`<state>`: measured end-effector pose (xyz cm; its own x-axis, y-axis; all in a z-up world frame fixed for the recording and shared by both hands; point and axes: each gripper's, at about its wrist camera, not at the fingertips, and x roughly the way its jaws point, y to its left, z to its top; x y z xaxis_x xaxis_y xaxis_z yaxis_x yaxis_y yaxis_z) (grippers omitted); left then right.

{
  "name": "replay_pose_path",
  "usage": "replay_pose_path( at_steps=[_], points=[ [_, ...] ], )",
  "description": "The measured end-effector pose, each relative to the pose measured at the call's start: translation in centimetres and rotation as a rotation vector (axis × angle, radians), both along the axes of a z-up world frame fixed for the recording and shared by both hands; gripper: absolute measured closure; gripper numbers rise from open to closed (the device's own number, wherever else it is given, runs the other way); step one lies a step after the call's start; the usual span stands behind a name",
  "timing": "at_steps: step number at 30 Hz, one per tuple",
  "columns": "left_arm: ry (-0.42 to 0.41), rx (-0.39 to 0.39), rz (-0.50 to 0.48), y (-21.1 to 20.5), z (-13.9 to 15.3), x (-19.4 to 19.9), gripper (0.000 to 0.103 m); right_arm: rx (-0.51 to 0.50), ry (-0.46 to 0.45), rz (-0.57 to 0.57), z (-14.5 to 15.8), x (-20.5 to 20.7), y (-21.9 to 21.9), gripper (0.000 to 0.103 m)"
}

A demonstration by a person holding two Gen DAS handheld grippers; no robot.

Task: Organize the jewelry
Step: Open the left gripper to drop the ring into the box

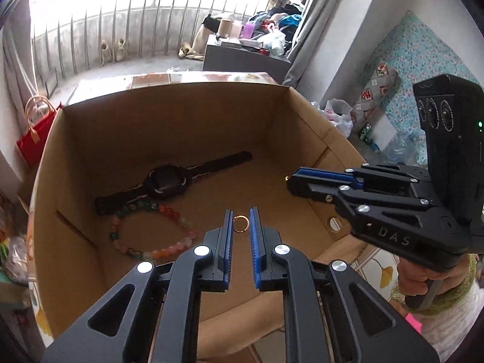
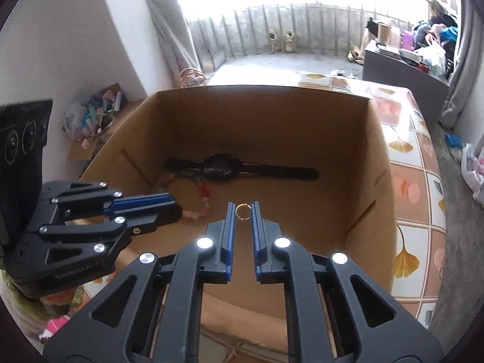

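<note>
Both tools, left (image 1: 241, 211) and right (image 2: 243, 207), hung nearly closed and empty above the brown cardboard box (image 1: 181, 127). Only the left view showed the whole multicoloured bead bracelet (image 1: 151, 233); the right view's tiled tabletop (image 2: 414, 181) spread wider.

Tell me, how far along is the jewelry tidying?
It looks nearly done: the watch, bead bracelet and gold ring already lie in the cardboard box. Nothing is in hand; the left gripper and right gripper hover over the box, shut and empty. No jewelry shows outside the box, though these views are limited.
</note>
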<state>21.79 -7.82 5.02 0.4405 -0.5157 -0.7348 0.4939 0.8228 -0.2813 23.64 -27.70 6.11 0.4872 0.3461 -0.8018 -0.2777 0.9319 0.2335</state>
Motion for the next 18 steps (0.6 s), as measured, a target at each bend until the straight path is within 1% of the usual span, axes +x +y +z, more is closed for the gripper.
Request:
replay_pose_path(
  at_steps=[1,4,6,11,13,14,16,18],
  points=[
    [0.006,-0.015,0.004,0.2,0.0,0.1,0.091,0.006,-0.008,-0.011,0.2,0.0,-0.3,0.085],
    [0.012,-0.046,0.018,1.3,0.3,0.0,0.091,0.017,-0.043,-0.018,1.0,-0.6,-1.0,0.076],
    [0.012,-0.064,0.027,1.9,0.5,0.0,0.091,0.013,-0.065,-0.022,1.8,-0.9,-1.0,0.073],
    [0.004,-0.107,0.065,3.7,1.5,-0.8,0.090,0.014,-0.111,-0.051,3.3,-2.0,-2.1,0.071],
    [-0.001,-0.115,0.078,4.5,2.0,-1.3,0.090,0.022,-0.125,-0.060,3.9,-2.6,-2.5,0.068],
    [-0.007,-0.115,0.086,5.0,2.2,-1.8,0.090,0.023,-0.135,-0.065,4.4,-3.2,-2.7,0.068],
    [-0.018,-0.116,0.099,5.8,2.7,-2.5,0.086,0.024,-0.149,-0.070,5.0,-4.1,-3.0,0.067],
    [-0.038,-0.115,0.113,6.6,3.6,-3.9,0.080,0.027,-0.163,-0.076,5.7,-5.3,-3.3,0.066]
  ],
)
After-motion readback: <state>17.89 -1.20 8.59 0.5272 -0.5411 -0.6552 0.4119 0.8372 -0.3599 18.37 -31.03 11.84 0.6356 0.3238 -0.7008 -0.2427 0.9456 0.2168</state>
